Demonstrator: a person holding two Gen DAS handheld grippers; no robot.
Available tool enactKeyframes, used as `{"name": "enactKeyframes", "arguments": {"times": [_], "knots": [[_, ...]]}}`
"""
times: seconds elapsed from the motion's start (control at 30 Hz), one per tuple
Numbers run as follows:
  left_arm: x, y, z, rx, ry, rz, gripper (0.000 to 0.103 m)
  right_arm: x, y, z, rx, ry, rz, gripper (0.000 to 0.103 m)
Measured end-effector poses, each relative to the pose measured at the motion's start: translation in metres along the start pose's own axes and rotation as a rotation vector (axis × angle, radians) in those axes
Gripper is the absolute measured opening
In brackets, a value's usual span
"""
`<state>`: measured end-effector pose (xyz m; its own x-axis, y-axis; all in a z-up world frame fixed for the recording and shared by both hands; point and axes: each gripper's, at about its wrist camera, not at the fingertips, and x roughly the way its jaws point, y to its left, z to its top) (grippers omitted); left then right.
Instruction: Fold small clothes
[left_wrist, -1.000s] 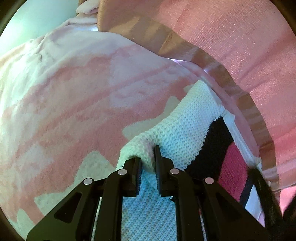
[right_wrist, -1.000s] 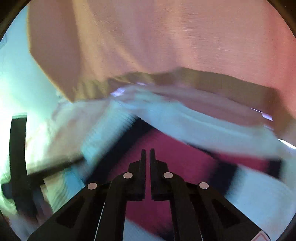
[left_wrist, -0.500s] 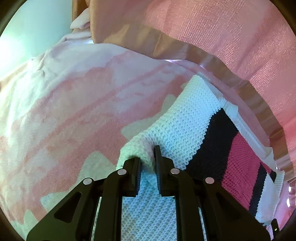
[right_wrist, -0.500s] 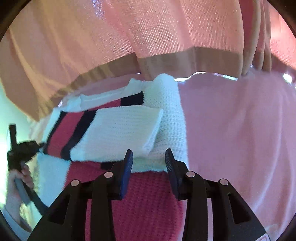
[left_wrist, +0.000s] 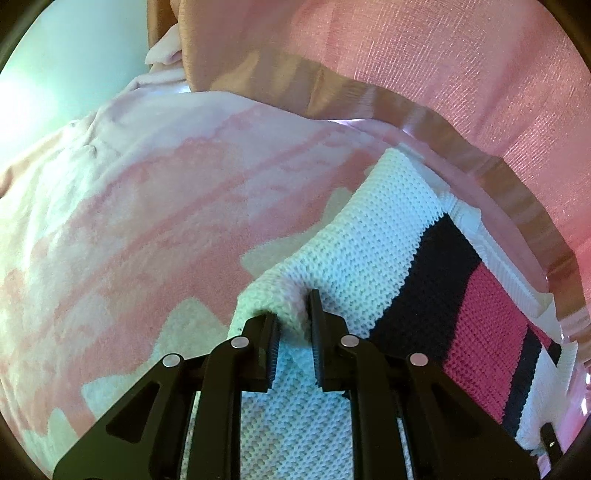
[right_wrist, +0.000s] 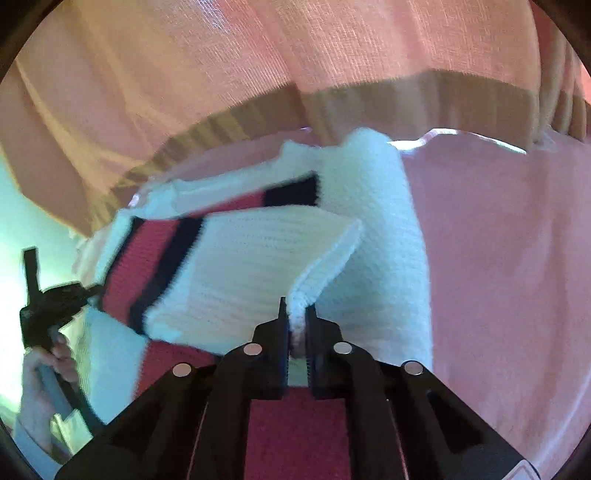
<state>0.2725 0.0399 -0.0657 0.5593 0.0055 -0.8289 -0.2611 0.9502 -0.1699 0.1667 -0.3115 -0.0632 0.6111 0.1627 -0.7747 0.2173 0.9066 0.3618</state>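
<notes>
A small knitted sweater (left_wrist: 388, 251), white with black and pink stripes, lies on a pink and white blanket (left_wrist: 147, 221). My left gripper (left_wrist: 293, 317) is shut on a white fold at the sweater's edge. In the right wrist view the sweater (right_wrist: 240, 266) spreads to the left, and my right gripper (right_wrist: 297, 325) is shut on the white cuff edge of a folded-over sleeve (right_wrist: 325, 266), lifting it slightly. The left gripper (right_wrist: 55, 299) shows at the far left of that view, held by a hand.
A pink curtain with a tan hem (left_wrist: 443, 66) hangs just behind the bed; it also shows in the right wrist view (right_wrist: 258, 74). Plain pink bedding (right_wrist: 498, 258) lies right of the sweater. A pale wall (left_wrist: 55, 55) shows at the upper left.
My right gripper swung across to the sleeve, opened, then closed on its white cuff edge. My left gripper kept its hold on the fold while the sweater stretched out rightwards.
</notes>
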Motion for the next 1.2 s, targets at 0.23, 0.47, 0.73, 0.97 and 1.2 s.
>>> {"name": "enactKeyframes", "arguments": {"times": [0.23, 0.47, 0.73, 0.97, 1.2], "knots": [[0.001, -0.001, -0.001, 0.013, -0.001, 0.003, 0.017, -0.033, 0.006, 0.015, -0.119, -0.104, -0.092, 0.007], [0.001, -0.005, -0.003, 0.04, -0.005, 0.019, 0.017, -0.009, -0.007, 0.01, -0.07, -0.022, -0.108, 0.009], [-0.031, 0.009, -0.01, 0.04, 0.025, -0.071, 0.033, -0.046, -0.01, 0.009, 0.01, -0.05, -0.105, 0.037], [-0.094, 0.06, -0.051, 0.097, -0.008, -0.089, 0.059, -0.136, 0.011, -0.072, -0.008, -0.079, -0.073, 0.057], [-0.12, 0.13, -0.144, 0.093, 0.117, -0.072, 0.059, -0.181, 0.007, -0.211, 0.045, 0.02, -0.069, 0.057]]}}
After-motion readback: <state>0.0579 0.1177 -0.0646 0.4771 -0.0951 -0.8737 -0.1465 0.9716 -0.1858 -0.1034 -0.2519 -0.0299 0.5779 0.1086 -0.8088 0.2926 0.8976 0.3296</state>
